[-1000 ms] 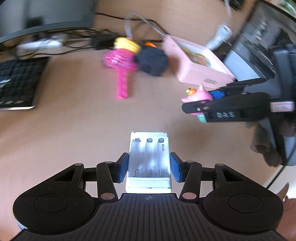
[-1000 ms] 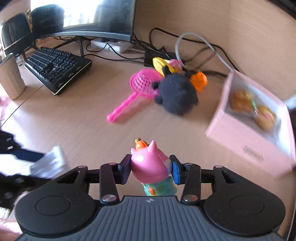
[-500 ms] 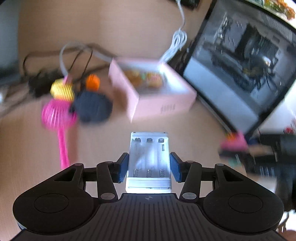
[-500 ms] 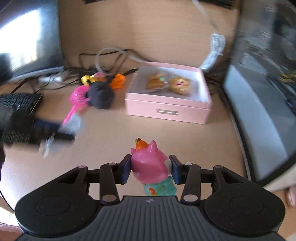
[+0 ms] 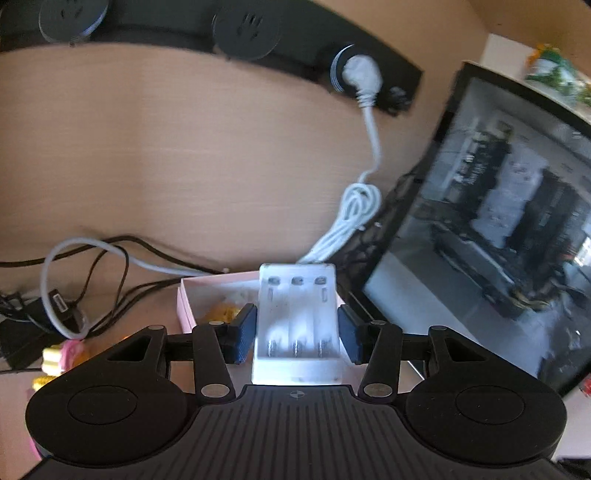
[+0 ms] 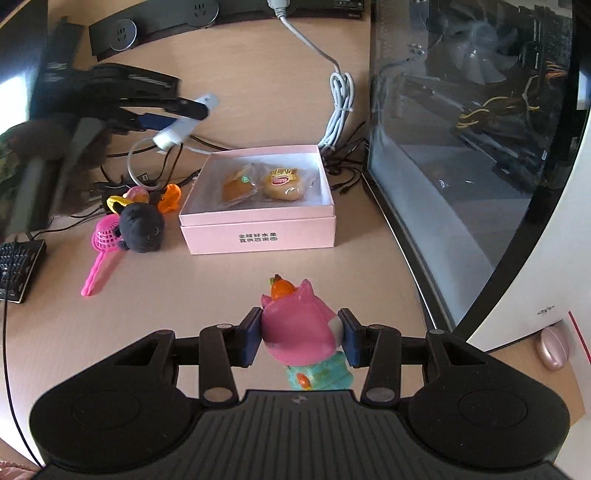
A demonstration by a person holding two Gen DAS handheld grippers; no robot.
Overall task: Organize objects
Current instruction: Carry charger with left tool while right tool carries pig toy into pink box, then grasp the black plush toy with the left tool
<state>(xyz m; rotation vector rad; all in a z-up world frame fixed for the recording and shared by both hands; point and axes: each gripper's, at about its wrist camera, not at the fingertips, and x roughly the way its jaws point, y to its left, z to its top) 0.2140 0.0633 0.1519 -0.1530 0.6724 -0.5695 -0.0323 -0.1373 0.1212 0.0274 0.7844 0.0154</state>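
A: What's the table like?

B: Pale wood grain, with a wall panel of the same wood behind. A black socket strip [image 6: 236,14] runs along that panel, and a white cable [image 6: 341,107] drops from it in a coil. A glass-sided PC case [image 6: 469,122] stands at the right, a keyboard [image 6: 16,269] at the left edge.

A: And the things to sort?

B: An open pink box [image 6: 260,236] sits mid-table with two wrapped pastries inside. Just left of it lie a black plush [image 6: 142,227] and a pink scoop [image 6: 101,254], touching.

A: The claws?

B: The right claw [image 6: 300,338] is clamped on a pink toy [image 6: 295,326], held above bare table in front of the box. The left claw [image 5: 296,332] has just been closing — a white charger [image 5: 297,325] sits between its pads, raised behind the box's left side.
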